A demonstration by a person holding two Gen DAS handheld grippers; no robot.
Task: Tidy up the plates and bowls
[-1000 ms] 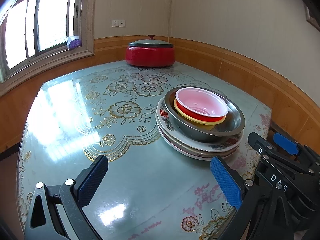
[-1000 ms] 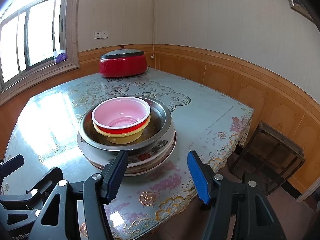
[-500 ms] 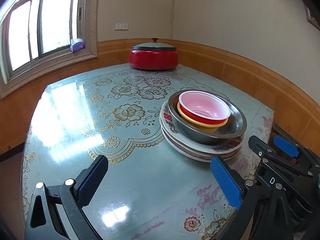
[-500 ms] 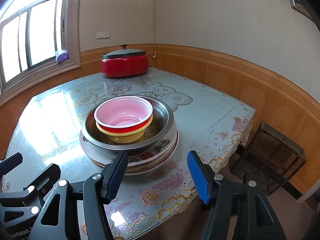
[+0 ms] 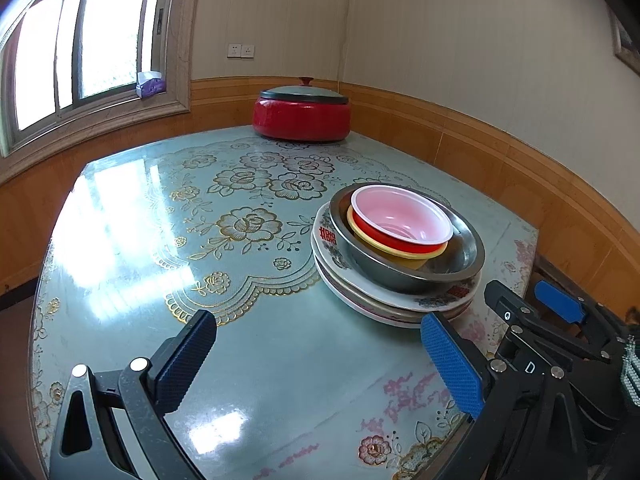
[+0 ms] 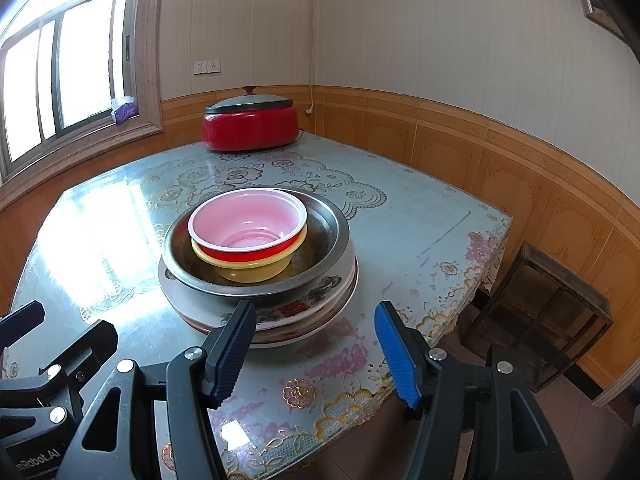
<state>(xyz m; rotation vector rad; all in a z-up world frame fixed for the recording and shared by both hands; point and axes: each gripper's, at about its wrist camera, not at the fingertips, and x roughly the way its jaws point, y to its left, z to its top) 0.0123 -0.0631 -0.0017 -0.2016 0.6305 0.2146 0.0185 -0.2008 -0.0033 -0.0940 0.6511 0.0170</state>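
Bowls [image 6: 248,224] nest on plates [image 6: 320,308], pot [image 6: 250,128] behind.

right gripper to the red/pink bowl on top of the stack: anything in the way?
Nothing visible. The right gripper is open and empty, with only bare tablecloth before the stack. The red bowl sits topmost, nested in the yellow bowl inside the steel basin, uncovered.

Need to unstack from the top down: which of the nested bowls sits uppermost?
The red bowl with the pink inside is uppermost. It nests in the yellow bowl, which sits in the steel bowl, on the plates.
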